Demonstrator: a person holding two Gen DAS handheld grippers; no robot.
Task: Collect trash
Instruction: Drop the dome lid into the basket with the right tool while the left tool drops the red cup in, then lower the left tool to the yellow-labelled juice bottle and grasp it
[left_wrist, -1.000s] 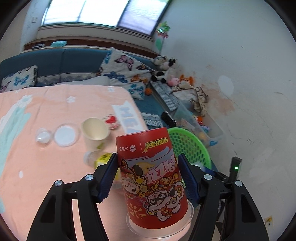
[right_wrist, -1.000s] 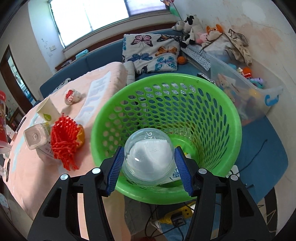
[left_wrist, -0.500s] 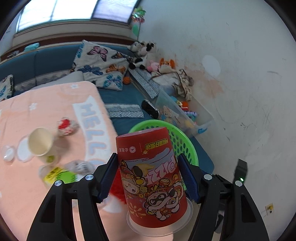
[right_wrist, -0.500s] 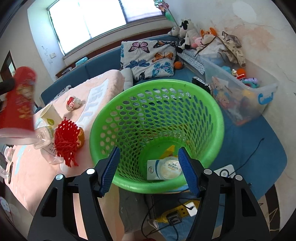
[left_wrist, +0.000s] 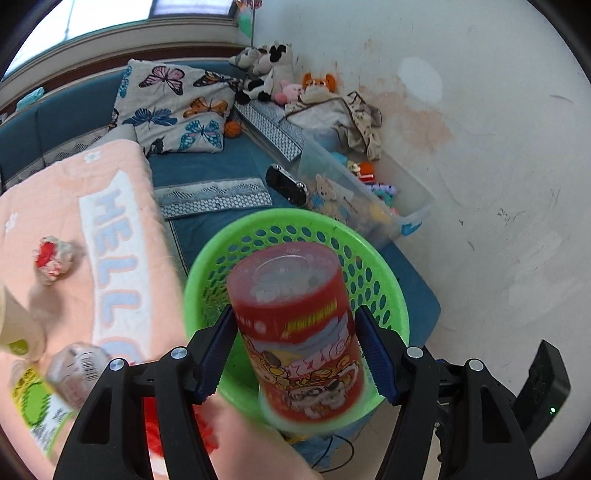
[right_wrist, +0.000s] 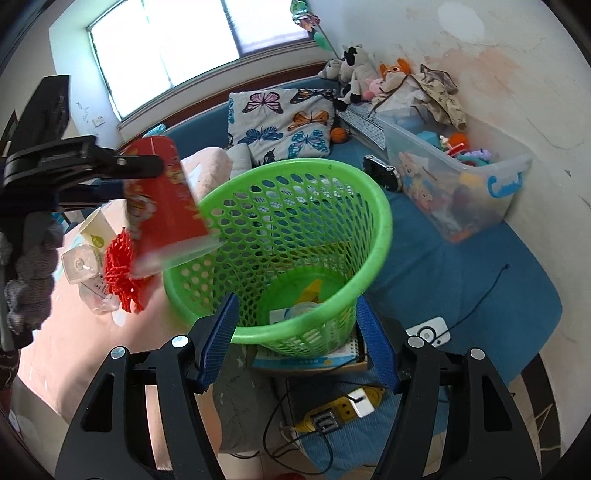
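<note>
Green perforated plastic basket (right_wrist: 295, 236), round, standing beside the pink-covered table (left_wrist: 92, 229). Above its rim, tilted red printed paper cup (left_wrist: 299, 332), clear lid end angled down toward the basket, blurred, clamped in left gripper (left_wrist: 297, 354). Right gripper (right_wrist: 297, 343) parted, empty. Basket contents half hidden behind the mesh.

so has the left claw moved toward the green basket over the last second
Yes. In the left wrist view the left claw, shut on the red cup, now has the green basket right behind it; earlier the basket sat off to its right, the pink table behind.
</note>
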